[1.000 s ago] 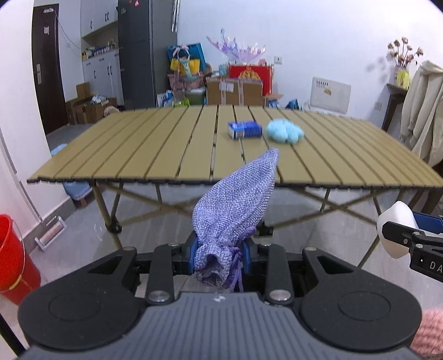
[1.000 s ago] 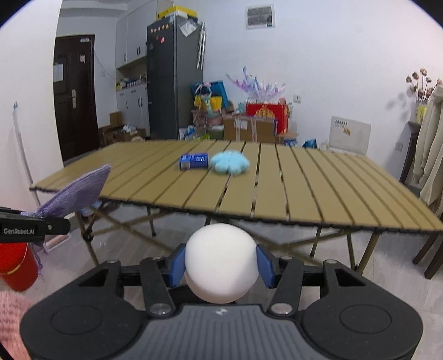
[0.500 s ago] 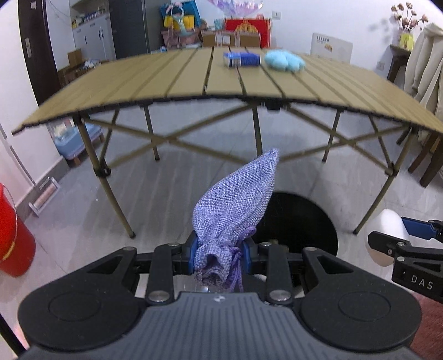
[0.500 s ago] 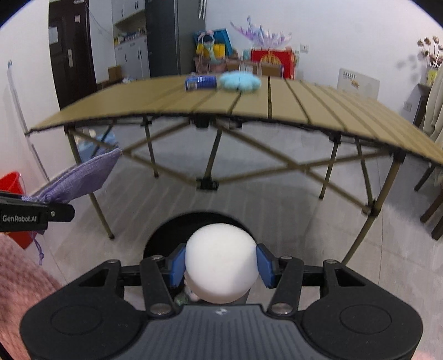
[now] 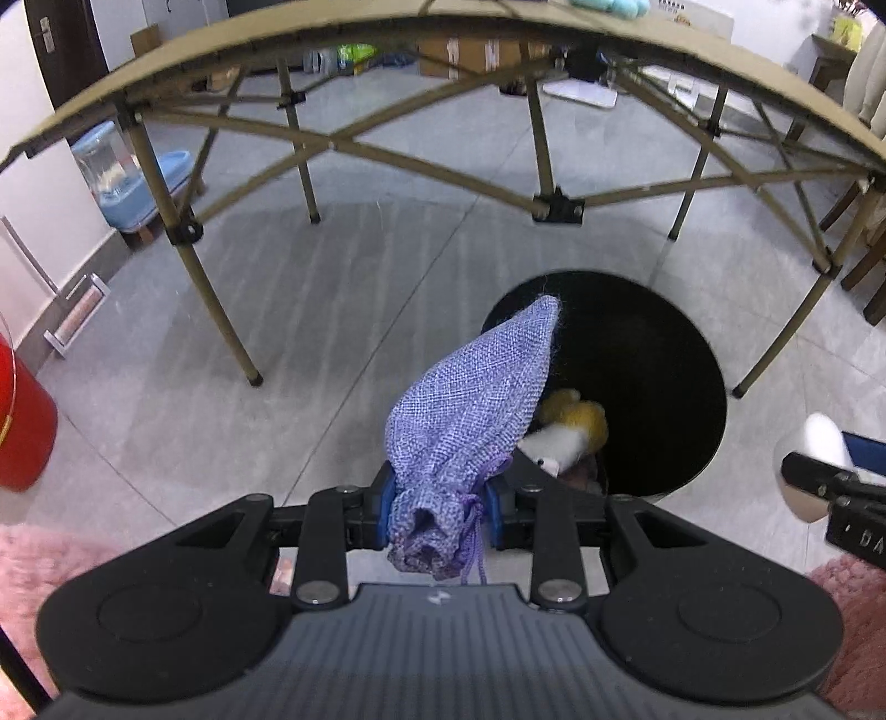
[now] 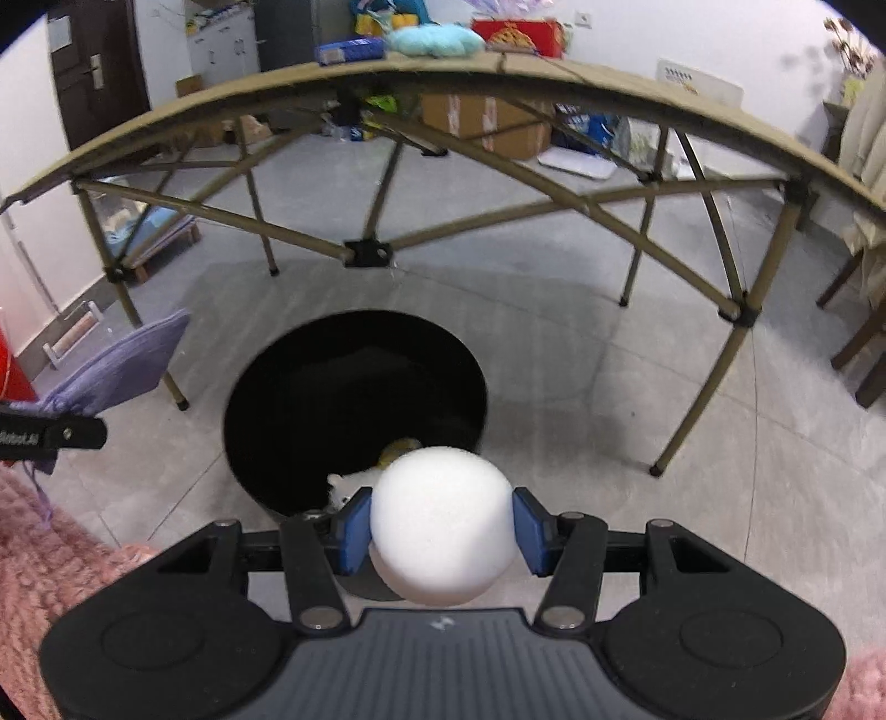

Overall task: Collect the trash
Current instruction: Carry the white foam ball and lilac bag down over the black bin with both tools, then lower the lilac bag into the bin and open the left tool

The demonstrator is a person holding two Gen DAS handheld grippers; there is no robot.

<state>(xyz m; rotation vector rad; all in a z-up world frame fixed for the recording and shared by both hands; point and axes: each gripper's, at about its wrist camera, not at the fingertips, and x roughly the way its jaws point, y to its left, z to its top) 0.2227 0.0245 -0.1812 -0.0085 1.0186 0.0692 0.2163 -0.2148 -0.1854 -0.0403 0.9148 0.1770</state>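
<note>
Left gripper [image 5: 440,512] clamped on the purple pouch [image 5: 470,410], right gripper [image 6: 440,531] on the white ball [image 6: 440,526]; black bin [image 6: 354,410] just ahead and below: centre each load over its mouth before parting the jaws.

Grey tiled floor [image 5: 387,288] fills middle of frame. Folding slatted table [image 6: 554,72] arches across top, crossed tan legs [image 6: 725,354] beneath. Dark door [image 6: 83,83] upper left, white wall [image 6: 637,33] upper right, cardboard box [image 6: 476,122] behind table.
</note>
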